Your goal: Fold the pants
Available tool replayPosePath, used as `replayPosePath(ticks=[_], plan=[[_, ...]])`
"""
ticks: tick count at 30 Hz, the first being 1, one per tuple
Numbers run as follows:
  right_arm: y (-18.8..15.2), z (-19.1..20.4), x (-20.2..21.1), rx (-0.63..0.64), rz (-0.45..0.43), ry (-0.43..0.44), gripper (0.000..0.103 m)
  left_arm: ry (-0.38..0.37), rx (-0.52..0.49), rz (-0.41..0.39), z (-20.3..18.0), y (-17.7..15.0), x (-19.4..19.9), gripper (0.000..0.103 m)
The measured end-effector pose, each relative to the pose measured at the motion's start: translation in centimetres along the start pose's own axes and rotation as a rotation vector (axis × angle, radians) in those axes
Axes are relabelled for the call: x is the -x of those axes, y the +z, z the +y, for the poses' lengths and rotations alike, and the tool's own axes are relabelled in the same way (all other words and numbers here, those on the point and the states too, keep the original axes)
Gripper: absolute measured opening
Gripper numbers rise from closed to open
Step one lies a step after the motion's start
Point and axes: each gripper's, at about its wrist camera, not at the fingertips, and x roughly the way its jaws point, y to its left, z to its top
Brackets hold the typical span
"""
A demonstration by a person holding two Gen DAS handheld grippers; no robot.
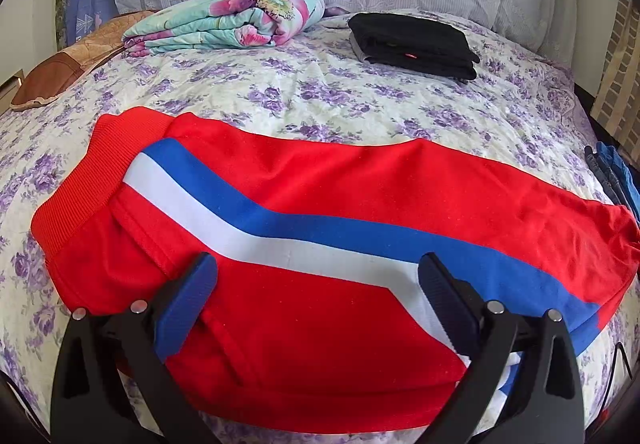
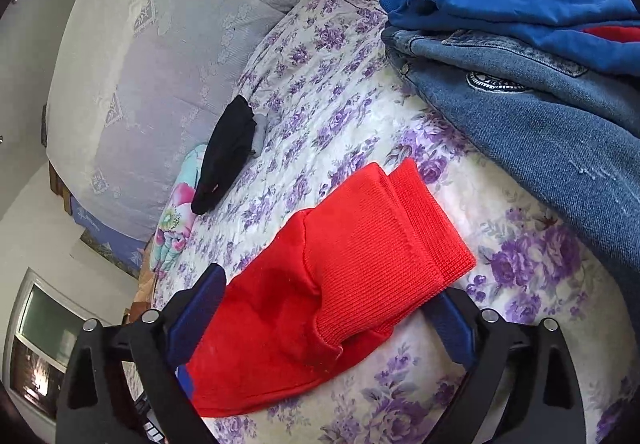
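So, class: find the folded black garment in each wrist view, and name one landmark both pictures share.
Left wrist view: the folded black garment lies upper right of centre, at the far side of the bed.
Right wrist view: the same garment sits left of centre, appearing narrow.
Shared landmark: the rolled floral blanket beside it.

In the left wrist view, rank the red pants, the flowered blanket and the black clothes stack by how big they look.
1. red pants, though nearest the camera
2. flowered blanket
3. black clothes stack, only somewhat smaller than the blanket

Jeans (image 2: 540, 116) partly cut by frame edge.
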Motion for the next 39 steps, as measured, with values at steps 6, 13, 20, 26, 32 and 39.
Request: replayPosePath(ticks=[6,13,20,26,32,39], plan=[[-0.3,0.7,-0.6,0.054,0.03,-0.046,0.1,-0.022,0.01,-0.007,0.3,0.0,0.1,0.098],[-0.3,0.7,-0.5,0.08,0.062,-0.056,0.091,-0.034,0.015,-0.011,0.5,0.0,0.1,0.098],[-0.9,-0.1,0.5,0.037,-0.009,-0.007,0.024,-0.047,0.02,-0.015,0.6,0.1,0.2,0.098],[-2.4,11.6,2.0,0.57,-0.194,-0.263,0.024,-0.093,0.121,-0.085,2.8,0.2,2.3,0.098],[-11.8,23.1,-4.8,1.234,-0.212,-0.468,0.024,-0.071,0.242,-0.199,6.9,1.1,6.5,0.098],[-26.4,26.7,-14.0,1.885,-0.235,-0.634,0.044,-0.055,0.335,-0.206,10.0,1.0,7.6,0.098]])
